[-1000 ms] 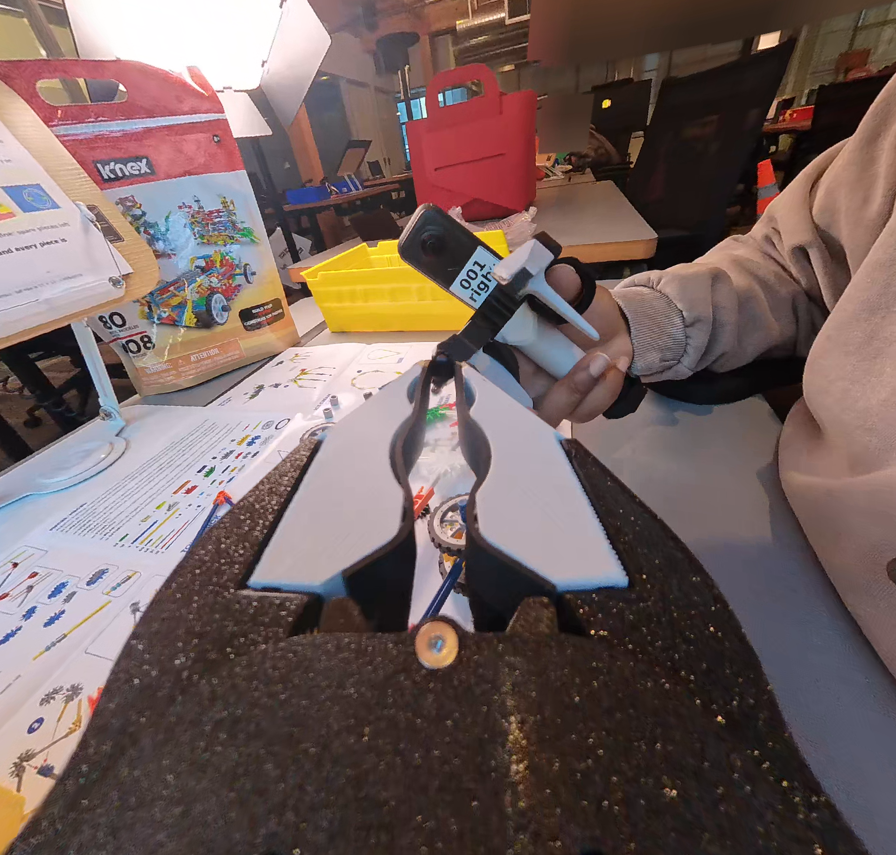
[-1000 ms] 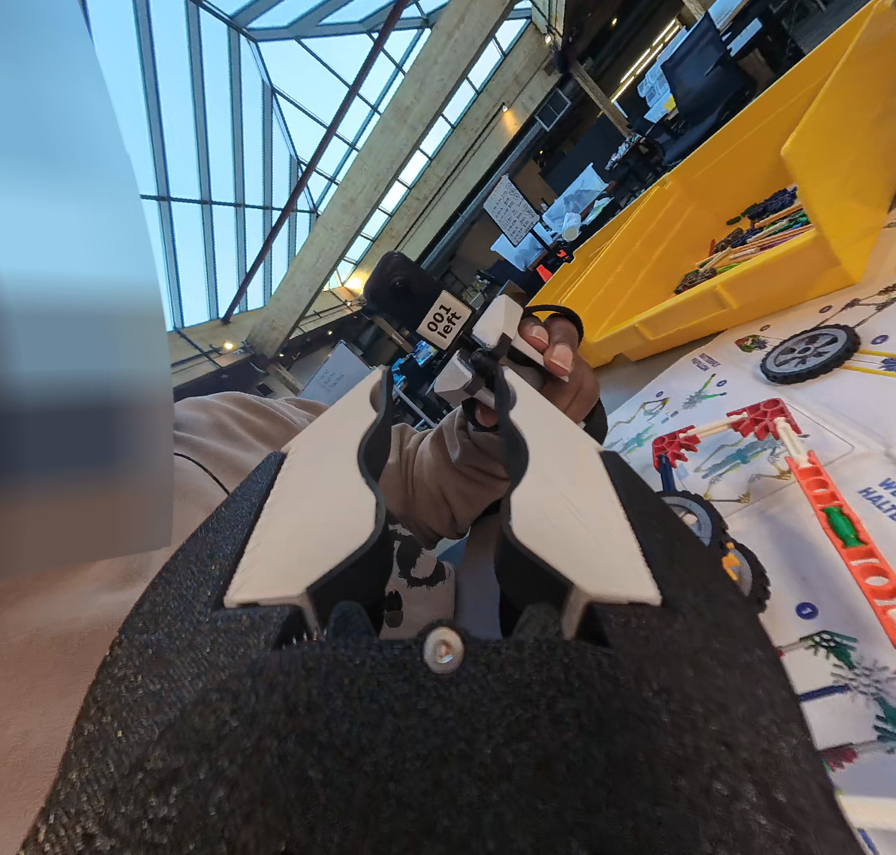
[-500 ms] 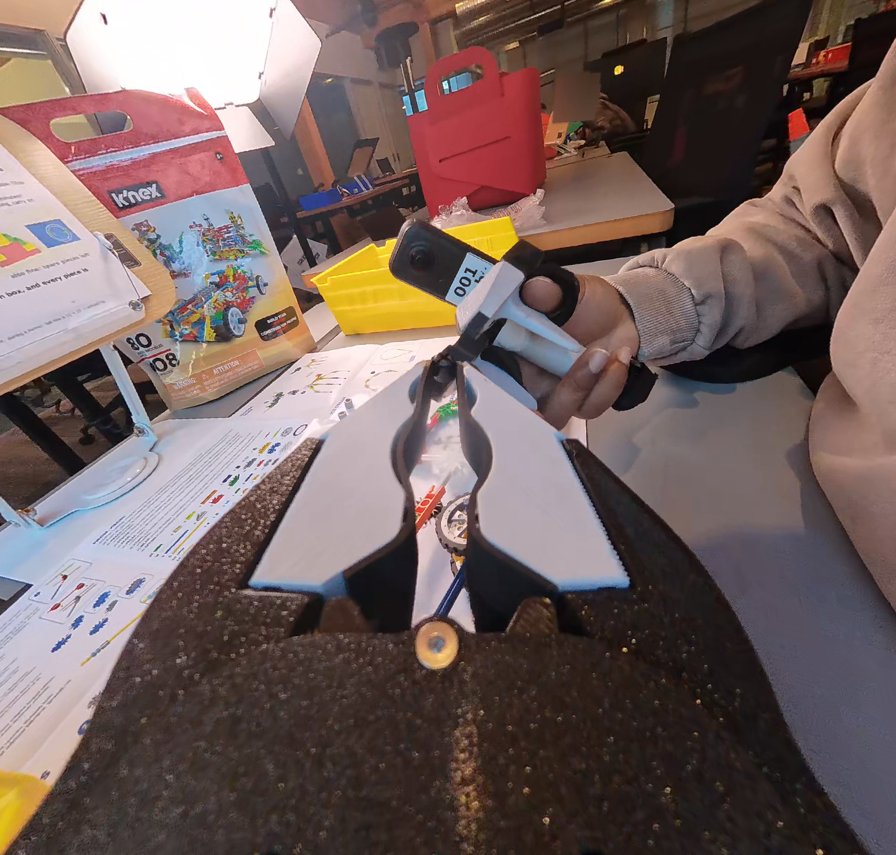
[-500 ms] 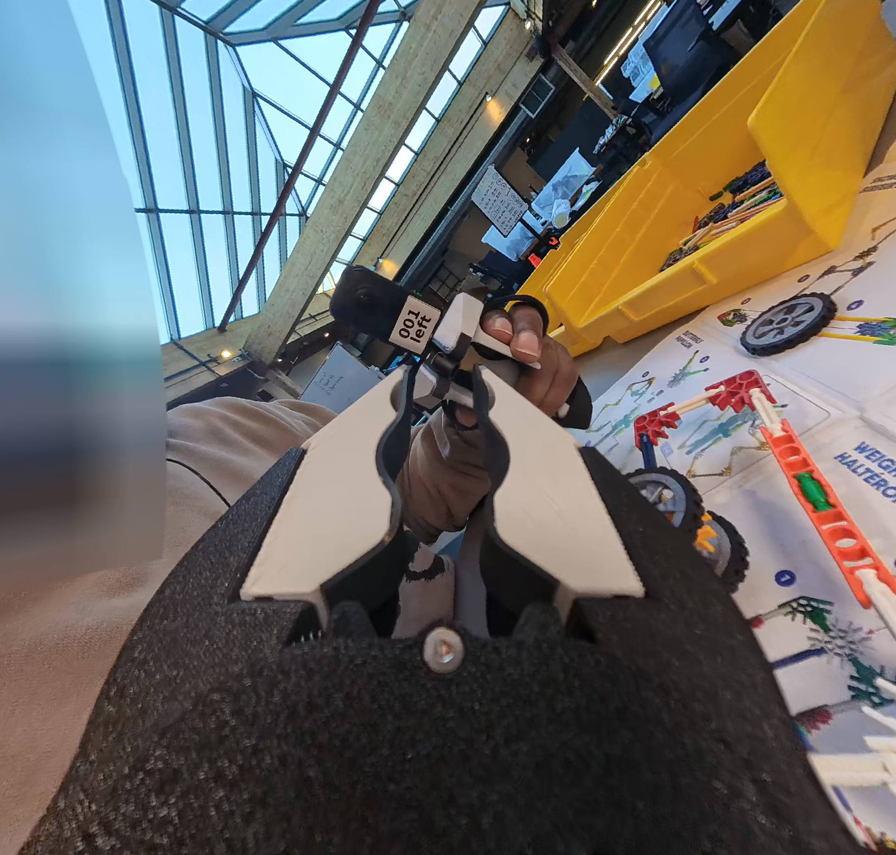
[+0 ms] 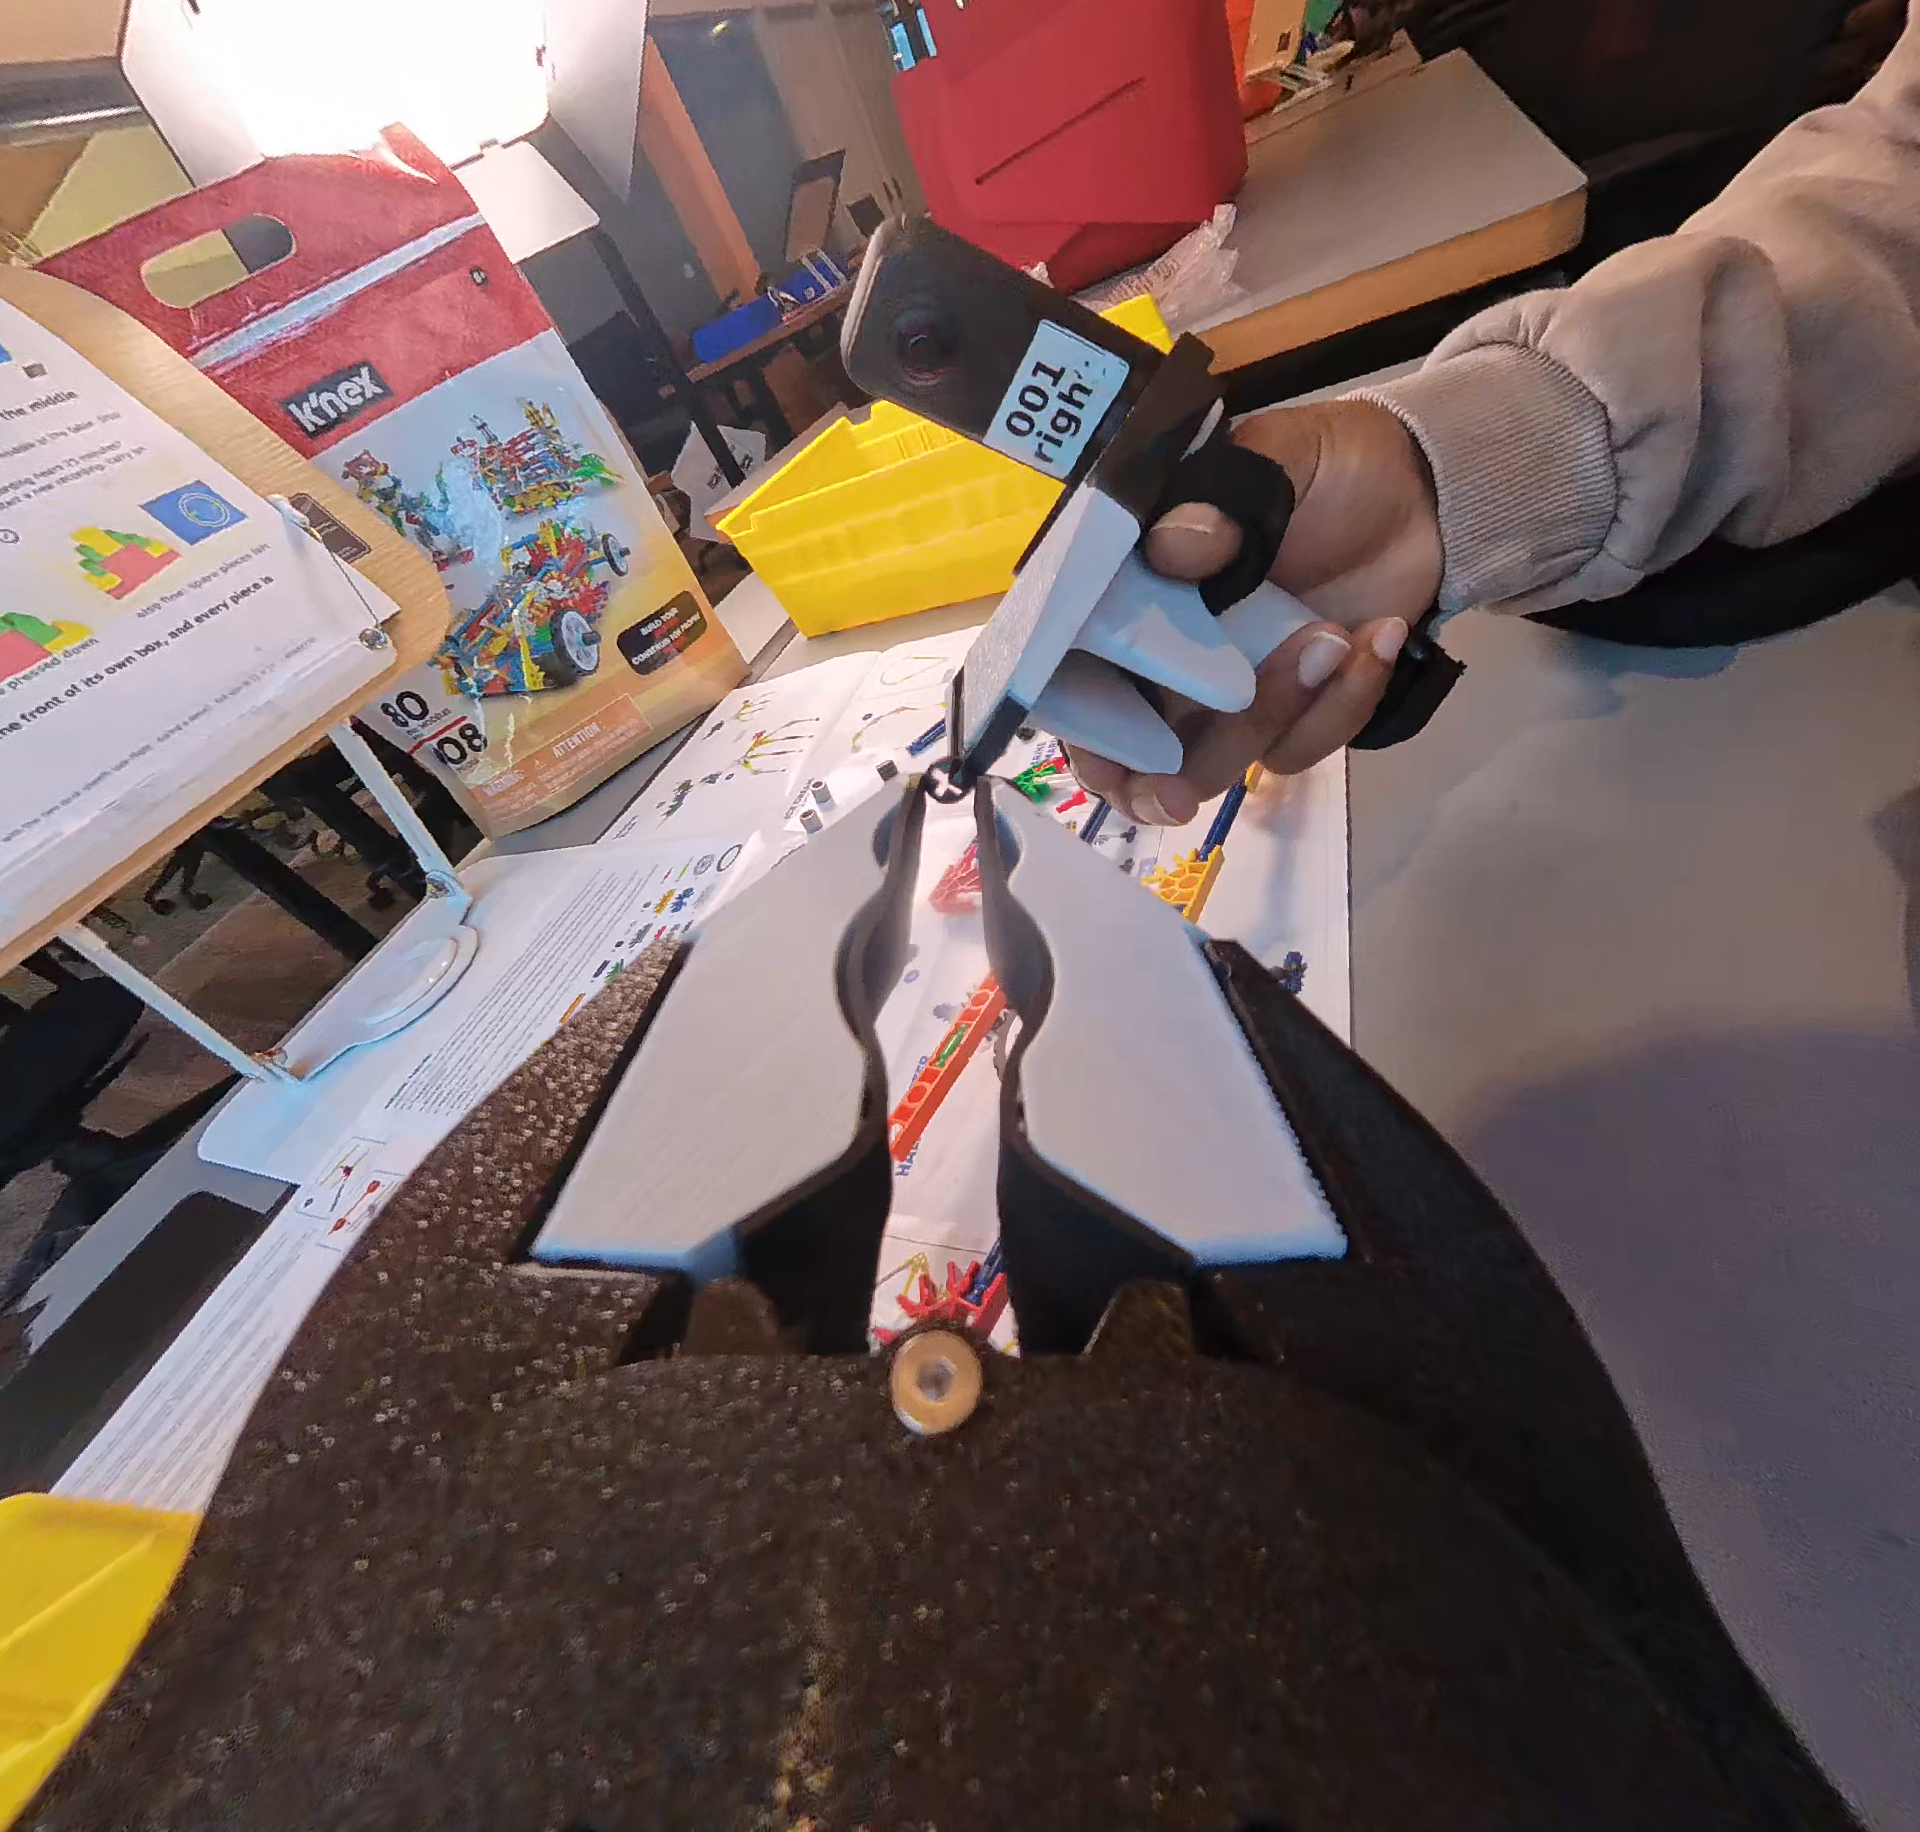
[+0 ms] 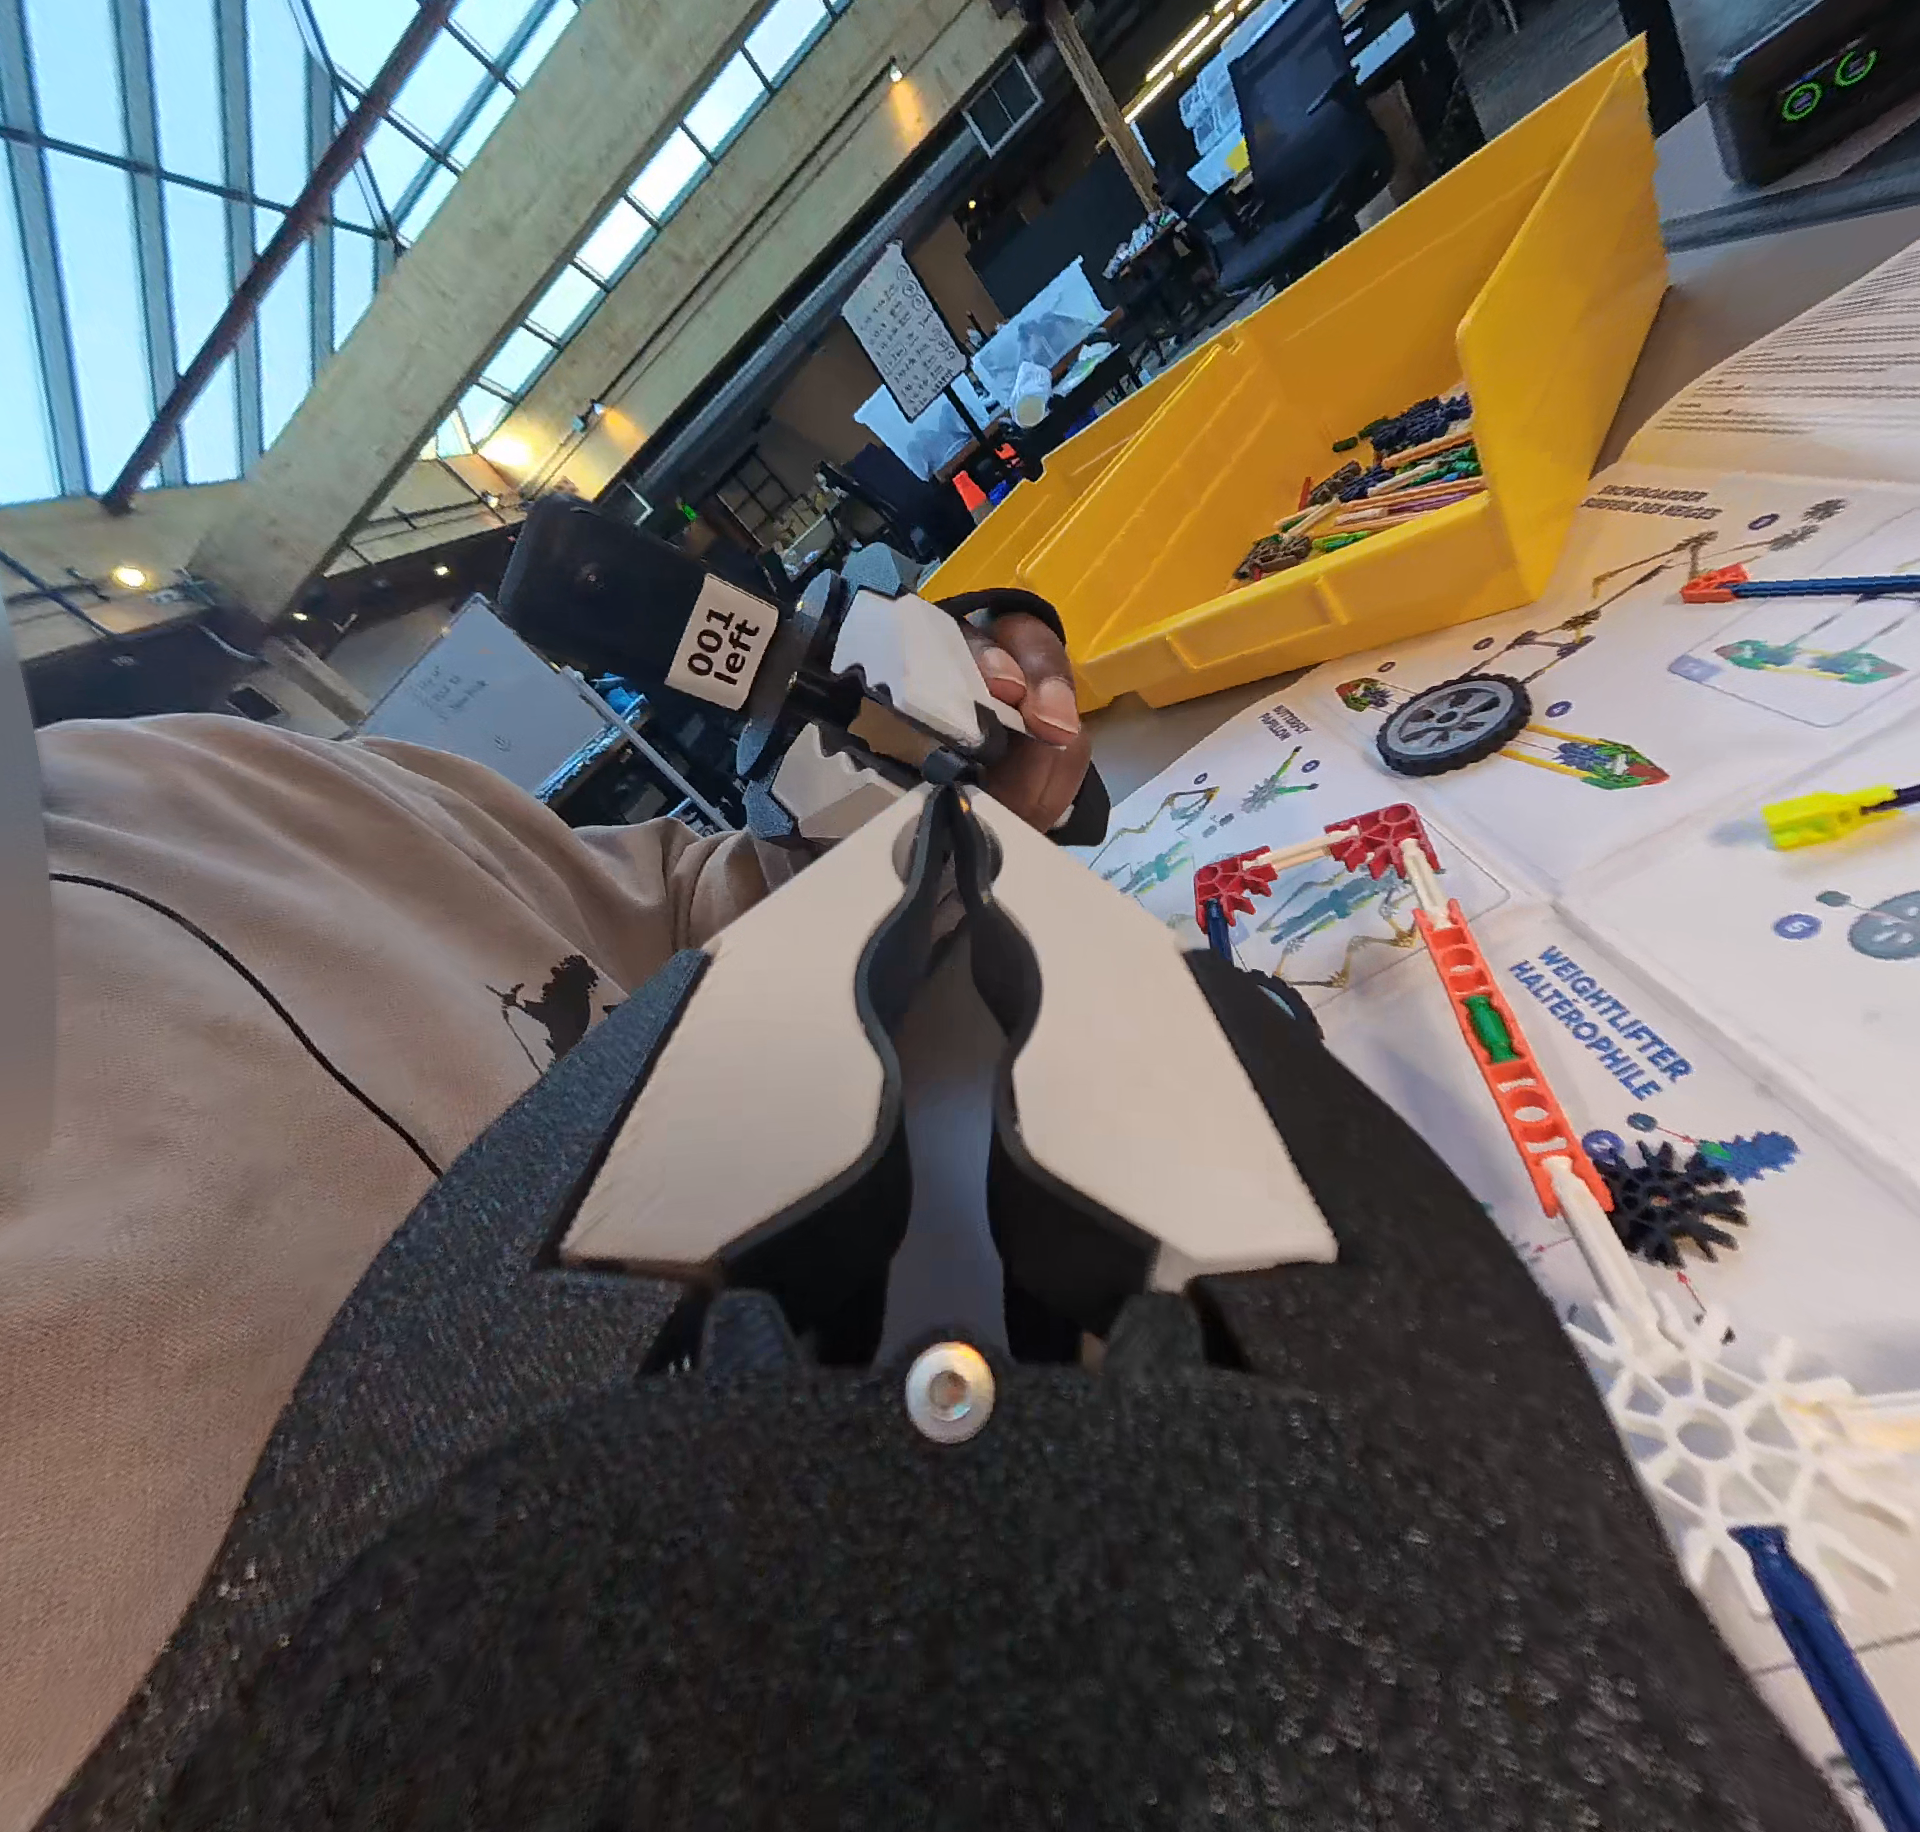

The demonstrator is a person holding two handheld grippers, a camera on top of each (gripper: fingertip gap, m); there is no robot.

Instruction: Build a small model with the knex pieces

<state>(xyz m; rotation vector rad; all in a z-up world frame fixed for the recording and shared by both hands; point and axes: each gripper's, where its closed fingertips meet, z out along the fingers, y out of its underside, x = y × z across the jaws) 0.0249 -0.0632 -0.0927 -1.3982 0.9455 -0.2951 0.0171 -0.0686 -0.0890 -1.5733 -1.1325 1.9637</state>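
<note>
My left gripper (image 5: pixel 949 797) and my right gripper (image 6: pixel 950 814) meet tip to tip above a printed instruction sheet (image 6: pixel 1756 961). A small black piece (image 5: pixel 945 780) sits where the tips meet, and both grippers are closed on it. The right gripper also shows in the left wrist view (image 5: pixel 964 759), held by a hand. The left gripper also shows in the right wrist view (image 6: pixel 938 766). On the sheet beside them lies a part-built toy frame with red connectors (image 6: pixel 1382 842) and an orange beam (image 6: pixel 1496 1044).
A yellow bin (image 6: pixel 1538 348) with loose rods stands behind the sheet. A wheel (image 6: pixel 1452 722), a black connector (image 6: pixel 1668 1206), a white connector (image 6: pixel 1745 1439) and a blue rod (image 6: pixel 1829 1668) lie on the sheet. A kit box (image 5: pixel 499 535) and a paper stand (image 5: pixel 156 577) are at the left. My two grippers' fingertips are within a few centimetres of each other. From either gripper's tips it is about 15 cm to the black connector (image 6: pixel 1668 1206).
My right gripper's fingers have closed from open to shut at the left gripper's tips. Both views have tilted down toward the sheet.
</note>
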